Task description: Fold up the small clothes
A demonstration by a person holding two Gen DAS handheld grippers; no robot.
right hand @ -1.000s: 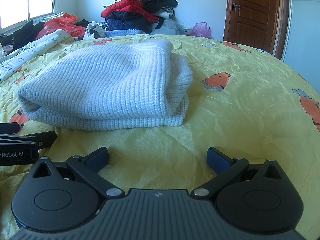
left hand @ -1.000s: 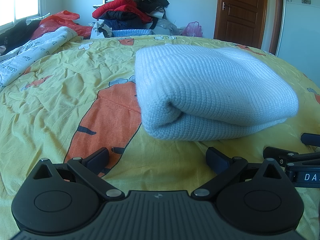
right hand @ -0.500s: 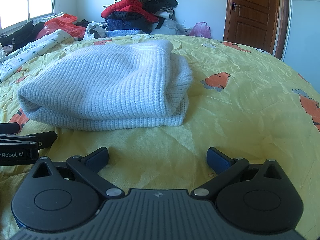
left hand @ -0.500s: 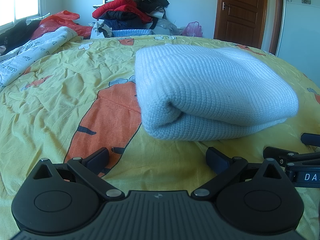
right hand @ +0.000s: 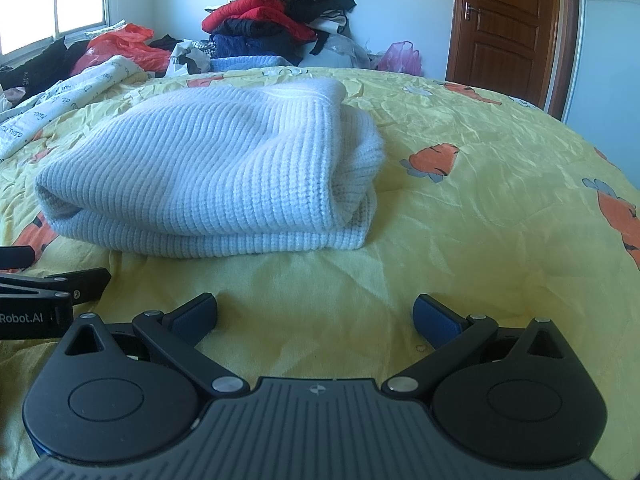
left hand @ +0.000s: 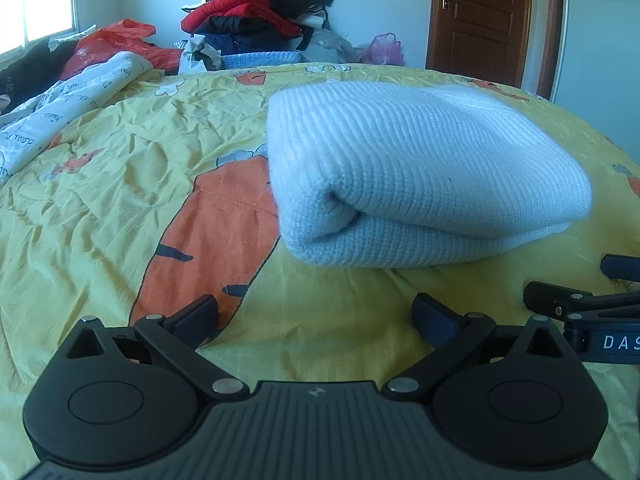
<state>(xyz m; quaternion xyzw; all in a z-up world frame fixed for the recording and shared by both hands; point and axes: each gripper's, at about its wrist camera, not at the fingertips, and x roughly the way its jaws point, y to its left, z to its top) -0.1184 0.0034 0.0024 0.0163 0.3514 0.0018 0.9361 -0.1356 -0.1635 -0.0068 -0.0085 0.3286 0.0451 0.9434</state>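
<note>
One pale blue knit sweater [left hand: 420, 168], folded over into a thick bundle, lying on the yellow carrot-print bedspread [left hand: 120, 200]. Rounded fold facing the left camera, layered open edges showing at the right end in the right view [right hand: 224, 172]. Flat on the bed, nothing touching it.

Just short of it, left gripper [left hand: 316, 314]: jaws spread wide, holding nothing, resting low over the bedspread with a strip of bare fabric between fingertips and knit. Same story for the right gripper [right hand: 316, 314]: jaws wide apart, empty, near edge of the sweater a little ahead and to its left. Side by side, each one's linkage poking into the other's view at the frame edge.

Plenty of open bedspread all round: wrinkled yellow to the left with a big orange carrot [left hand: 216, 232], and a broad clear sweep to the right, curving down toward the bed's rim.

Farther out, white printed quilt [left hand: 60, 108] bunched along the left edge, orange plastic bag [left hand: 116, 40] behind it, heaped pile of clothes [right hand: 276, 12] against the far wall, pink bag [right hand: 400, 58] beside it, brown wooden door [right hand: 504, 20] shut at right.
</note>
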